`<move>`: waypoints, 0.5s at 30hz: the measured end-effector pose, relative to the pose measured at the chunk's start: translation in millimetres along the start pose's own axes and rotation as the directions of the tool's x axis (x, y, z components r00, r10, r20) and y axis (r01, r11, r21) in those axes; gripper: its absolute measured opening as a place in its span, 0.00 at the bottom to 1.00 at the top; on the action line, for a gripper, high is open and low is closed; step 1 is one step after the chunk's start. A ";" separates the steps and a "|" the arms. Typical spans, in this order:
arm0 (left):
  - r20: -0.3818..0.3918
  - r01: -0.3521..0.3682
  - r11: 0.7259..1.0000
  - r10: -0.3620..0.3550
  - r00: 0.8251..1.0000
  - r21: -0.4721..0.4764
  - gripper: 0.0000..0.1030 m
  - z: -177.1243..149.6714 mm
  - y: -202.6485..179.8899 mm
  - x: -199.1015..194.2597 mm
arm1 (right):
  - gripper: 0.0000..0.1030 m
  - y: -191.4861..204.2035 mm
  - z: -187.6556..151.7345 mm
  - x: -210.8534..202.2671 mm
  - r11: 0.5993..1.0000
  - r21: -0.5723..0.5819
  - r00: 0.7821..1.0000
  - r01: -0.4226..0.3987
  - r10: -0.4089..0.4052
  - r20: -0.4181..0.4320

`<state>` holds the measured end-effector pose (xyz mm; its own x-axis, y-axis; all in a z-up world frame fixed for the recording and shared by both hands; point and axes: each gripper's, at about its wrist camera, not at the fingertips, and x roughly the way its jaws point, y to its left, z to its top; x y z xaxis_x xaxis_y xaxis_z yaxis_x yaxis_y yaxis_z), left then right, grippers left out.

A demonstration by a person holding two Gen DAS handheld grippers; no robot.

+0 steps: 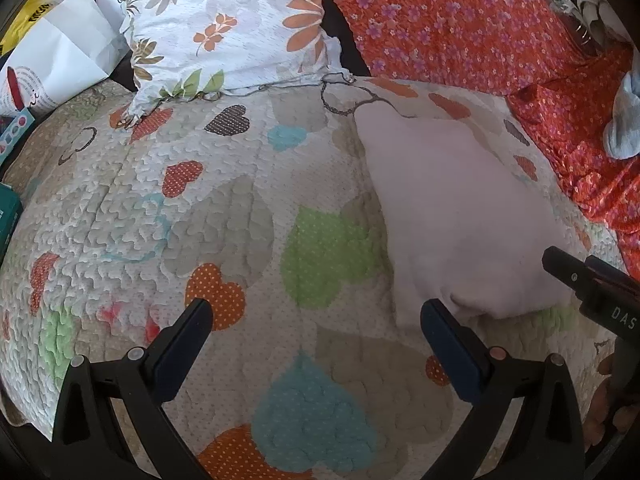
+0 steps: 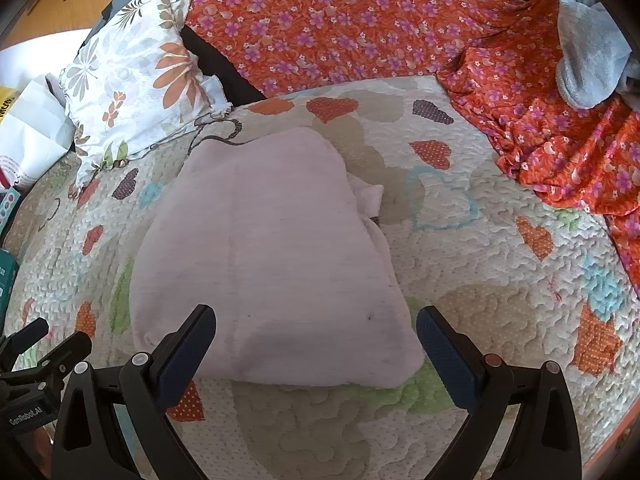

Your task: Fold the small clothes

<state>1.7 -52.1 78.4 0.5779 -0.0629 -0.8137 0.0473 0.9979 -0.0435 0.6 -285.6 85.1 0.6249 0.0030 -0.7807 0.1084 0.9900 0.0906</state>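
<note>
1. On the heart-patterned quilt (image 2: 500, 264), a folded pale pink garment (image 2: 272, 264) is lying flat.
2. Right gripper (image 2: 316, 344) is hovering over the garment's near edge, fingers spread wide, gripping nothing.
3. Left gripper (image 1: 316, 332) is hovering just beside the garment, likewise spread and empty.
4. A floral pillow (image 1: 232, 28) is resting at the quilt's far edge.

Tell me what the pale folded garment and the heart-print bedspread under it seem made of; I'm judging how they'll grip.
Pale folded garment: looks like soft, matte knit, maybe fleece or cotton; faintly fuzzy surface, rounded thick folds, no sheen. Heart-print bedspread: seems a quilted cotton-like fabric; puffy wavy stitching and dotted print, matte. Fibre content cannot be confirmed for either.
</note>
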 end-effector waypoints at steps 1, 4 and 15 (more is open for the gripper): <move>-0.004 0.001 1.000 -0.001 1.000 0.002 1.00 -0.2 -0.8 1.0 | 0.99 -0.4 -0.2 0.0 1.000 0.000 1.000 0.001 -0.001 0.000; -0.017 0.004 1.000 -0.004 1.000 0.006 1.00 -1.2 -3.0 4.0 | 0.99 -1.2 -0.8 0.2 1.000 -0.003 1.000 0.005 -0.005 -0.001; -0.066 0.046 0.999 -0.045 0.997 0.012 1.00 -4.9 -9.7 14.2 | 0.99 -1.3 -1.3 0.3 1.000 -0.004 1.000 0.009 -0.009 -0.001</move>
<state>5.4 -62.6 64.5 0.5202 -0.1072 -0.8473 0.0834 0.9937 -0.0744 -0.4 -286.7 84.0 0.6228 -0.0055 -0.7823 0.1108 0.9905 0.0813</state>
